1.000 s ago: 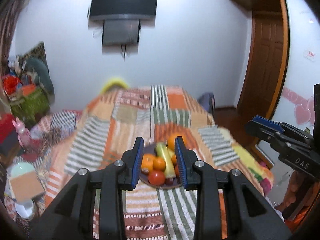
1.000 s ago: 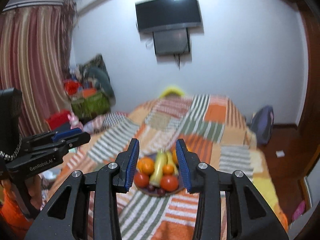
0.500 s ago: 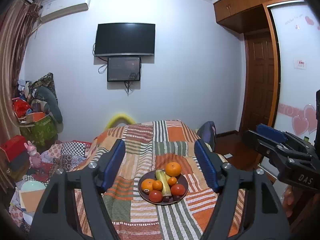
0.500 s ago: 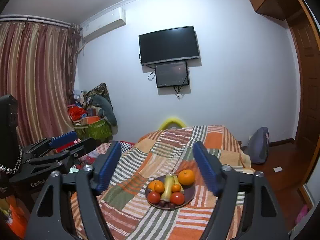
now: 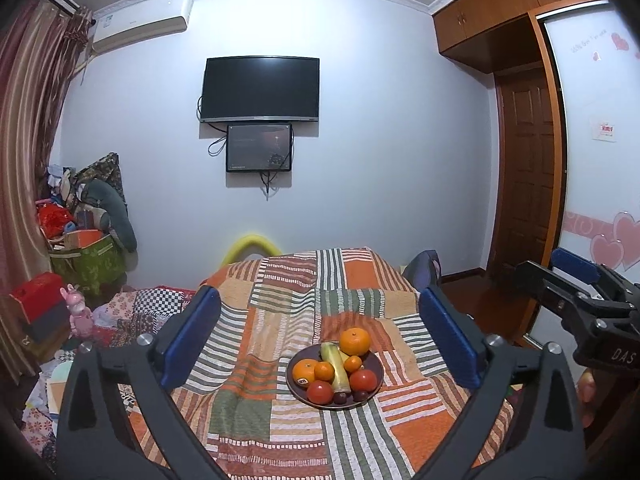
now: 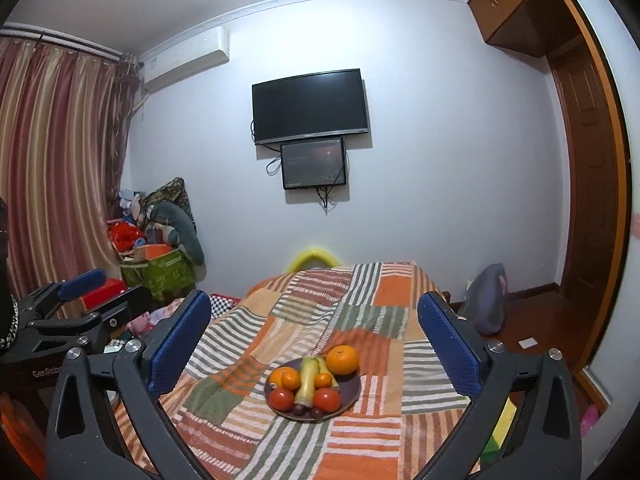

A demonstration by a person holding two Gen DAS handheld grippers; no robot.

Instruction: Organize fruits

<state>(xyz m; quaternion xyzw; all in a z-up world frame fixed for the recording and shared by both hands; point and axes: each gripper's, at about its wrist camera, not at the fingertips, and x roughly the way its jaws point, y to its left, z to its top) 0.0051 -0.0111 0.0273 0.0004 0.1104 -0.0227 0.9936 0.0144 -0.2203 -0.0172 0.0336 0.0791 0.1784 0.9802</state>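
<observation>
A dark round plate [image 5: 370, 394] sits on a patchwork blanket and holds oranges, red tomatoes, a pale green-yellow banana [image 5: 335, 364] and dark grapes. It also shows in the right wrist view [image 6: 350, 394]. A large orange [image 5: 354, 340] rests on the plate's far edge. My left gripper [image 5: 320, 338] is open wide and empty, held above and short of the plate. My right gripper [image 6: 316, 338] is also open wide and empty, beside the left one; it shows in the left wrist view [image 5: 576, 280].
The blanket [image 5: 280, 320] covers a raised surface with edges dropping off on both sides. Clutter, a green box [image 5: 86, 264] and a pink toy lie on the floor at left. A grey bag [image 6: 486, 300] and a wooden door stand at right. A TV hangs on the far wall.
Both grippers have opened from nearly shut to wide. Both have tilted upward and drawn back from the plate, so more of the wall and ceiling shows.
</observation>
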